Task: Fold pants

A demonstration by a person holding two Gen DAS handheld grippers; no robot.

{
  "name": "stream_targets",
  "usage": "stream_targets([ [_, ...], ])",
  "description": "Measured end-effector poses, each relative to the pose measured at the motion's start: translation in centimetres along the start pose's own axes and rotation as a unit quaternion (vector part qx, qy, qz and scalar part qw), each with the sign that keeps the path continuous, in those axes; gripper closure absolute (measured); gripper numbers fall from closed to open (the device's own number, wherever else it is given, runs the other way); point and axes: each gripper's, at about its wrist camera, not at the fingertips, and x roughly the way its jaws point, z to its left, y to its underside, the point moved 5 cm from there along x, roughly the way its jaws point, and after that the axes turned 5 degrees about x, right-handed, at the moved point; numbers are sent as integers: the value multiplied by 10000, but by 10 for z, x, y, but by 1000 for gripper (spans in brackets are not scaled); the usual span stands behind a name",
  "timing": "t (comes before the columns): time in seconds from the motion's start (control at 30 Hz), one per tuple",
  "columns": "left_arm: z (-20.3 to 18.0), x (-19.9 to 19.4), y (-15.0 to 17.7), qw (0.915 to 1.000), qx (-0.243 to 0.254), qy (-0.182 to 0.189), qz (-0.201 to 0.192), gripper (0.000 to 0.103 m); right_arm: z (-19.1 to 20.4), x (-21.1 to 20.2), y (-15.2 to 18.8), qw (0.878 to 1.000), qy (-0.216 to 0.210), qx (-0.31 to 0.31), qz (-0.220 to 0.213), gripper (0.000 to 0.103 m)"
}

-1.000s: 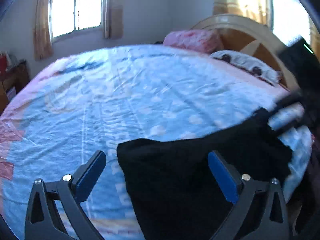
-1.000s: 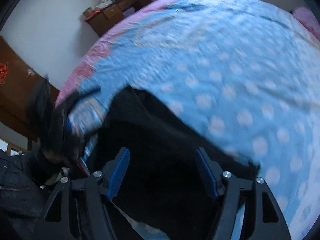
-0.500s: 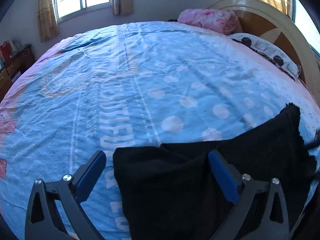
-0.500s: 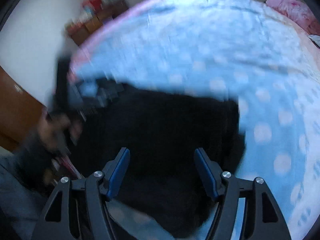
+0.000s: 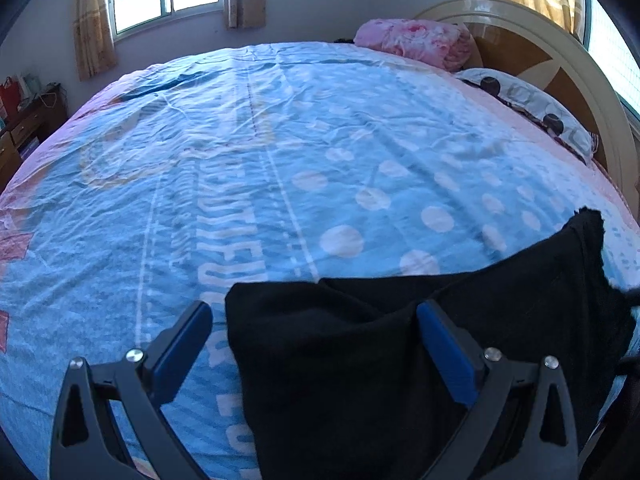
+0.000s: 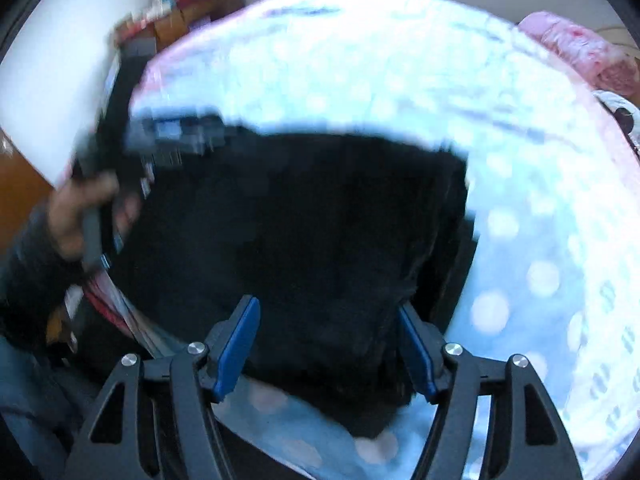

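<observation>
- On the bed, at its near edge, the black pants lie in a dark, partly doubled heap over the blue dotted sheet.
- Left tool: jaws spread wide, nothing pinched. The pants' near corner sits between the pads; the 3 o'clock pad stands over the cloth and the 9 o'clock pad over bare sheet. The rest of the cloth trails off toward 2 o'clock.
- Right tool: jaws also apart and gripping nothing. The pants fill the view from the pads up to 12 o'clock, with a loose edge by the 3 o'clock pad. This view is blurred, so I cannot tell whether the pads touch the cloth.
- At 9 to 10 o'clock in the right view, a hand holds the left tool at the pants' far side.
- Risk, as I judge it: a closing pad could catch the sheet together with the pants and drag the sheet up into the fold.
- Risk: where the cloth is doubled, a pinch may take only the top layer, so the layers slide and the fold comes out crooked.
- Risk: the heap lies close to the bed's edge, and a pull toward the person could slip it off.
</observation>
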Motion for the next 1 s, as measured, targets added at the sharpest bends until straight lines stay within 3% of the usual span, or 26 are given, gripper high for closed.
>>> stream_targets([
  [0.13,1,-2,2,10000,-22,-14,-4,0,6,23,-8,9997,231,-102,-71,34],
  [0.27,3,-12,4,10000,-27,17,-94,0,-2,53,6,9989,279,-60,381,30],
  [0.43,11,-43,18,9994,10,11,-354,0,-23,22,14,9993,-139,353,28,30],
  [0.6,15,-50,30,9997,40,-47,-216,0,-40,6,27,9993,140,276,185,30],
  [0.7,13,-60,34,9996,31,-16,-292,0,-34,-23,21,9991,17,357,-244,30],
  [0.83,4,-58,41,9997,105,-70,-191,0,-4,-33,11,9964,-614,135,-566,30],
  [0.93,3,-56,44,9998,27,-116,-145,0,20,3,16,9956,-917,157,-108,30],
  [1.0,7,-54,46,9998,-155,-21,-88,0,21,27,28,9968,-755,181,192,30],
])
